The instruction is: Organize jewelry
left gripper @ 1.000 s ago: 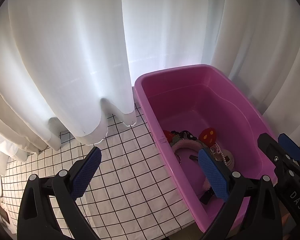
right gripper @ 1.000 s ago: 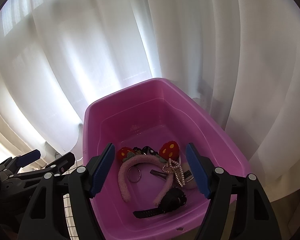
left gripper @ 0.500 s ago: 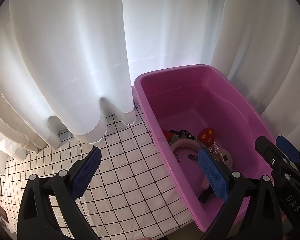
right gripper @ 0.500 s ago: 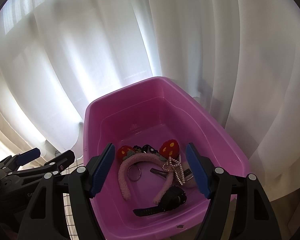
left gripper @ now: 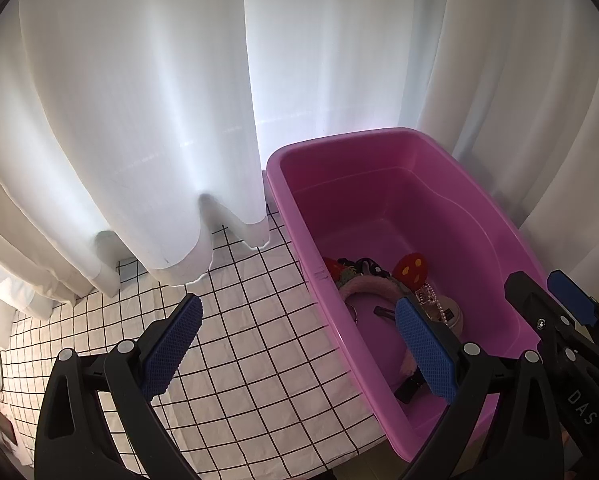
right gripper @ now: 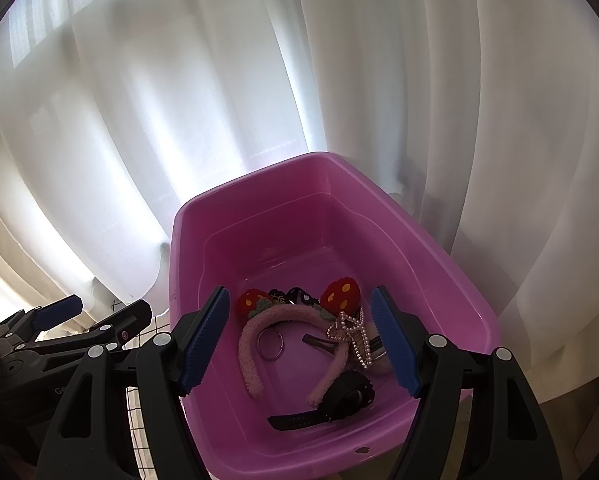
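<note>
Below the open right hand-held gripper (right gripper: 299,340), a pink tub (right gripper: 439,248) holds a fuzzy pink headband (right gripper: 251,344) with red mushrooms, a ring (right gripper: 270,345), pearl strand (right gripper: 355,332), hair clip (right gripper: 319,343) and black watch (right gripper: 339,396).

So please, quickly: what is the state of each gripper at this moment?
Left gripper: open, holding nothing, above the edge of the pink tub.
Right gripper: open, holding nothing, above the jewelry in the tub.
</note>
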